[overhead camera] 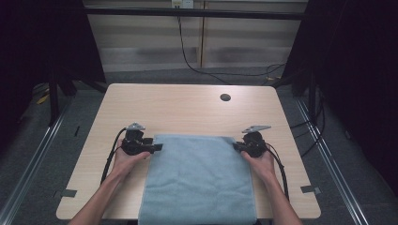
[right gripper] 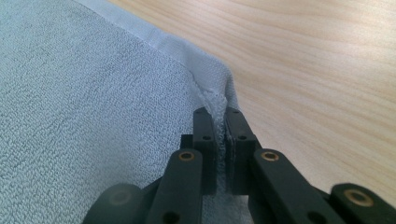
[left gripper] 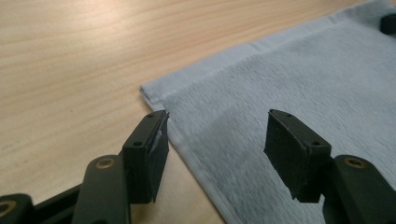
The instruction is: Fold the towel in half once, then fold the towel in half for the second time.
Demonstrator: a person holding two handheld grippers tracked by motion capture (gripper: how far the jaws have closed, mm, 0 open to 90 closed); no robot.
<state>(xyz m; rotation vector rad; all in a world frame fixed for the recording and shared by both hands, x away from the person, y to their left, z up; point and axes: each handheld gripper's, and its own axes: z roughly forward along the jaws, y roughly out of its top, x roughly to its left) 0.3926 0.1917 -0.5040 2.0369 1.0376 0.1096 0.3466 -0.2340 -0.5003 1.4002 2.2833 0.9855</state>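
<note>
A light blue towel point(overhead camera: 198, 178) lies flat on the wooden table point(overhead camera: 187, 108), its near end hanging over the front edge. My left gripper point(overhead camera: 157, 147) is at the towel's far left corner point(left gripper: 152, 93); its jaws stand wide apart over the towel's left edge point(left gripper: 196, 154), with the cloth between them and neither pad pressing on it. My right gripper point(overhead camera: 236, 146) is at the far right corner. In the right gripper view its jaws are pinched together on a raised fold of the towel's corner point(right gripper: 219, 105).
A round cable hole point(overhead camera: 225, 97) sits in the table's far right part. Black cables trail from both grippers along the forearms. Dark curtains and metal floor rails flank the table.
</note>
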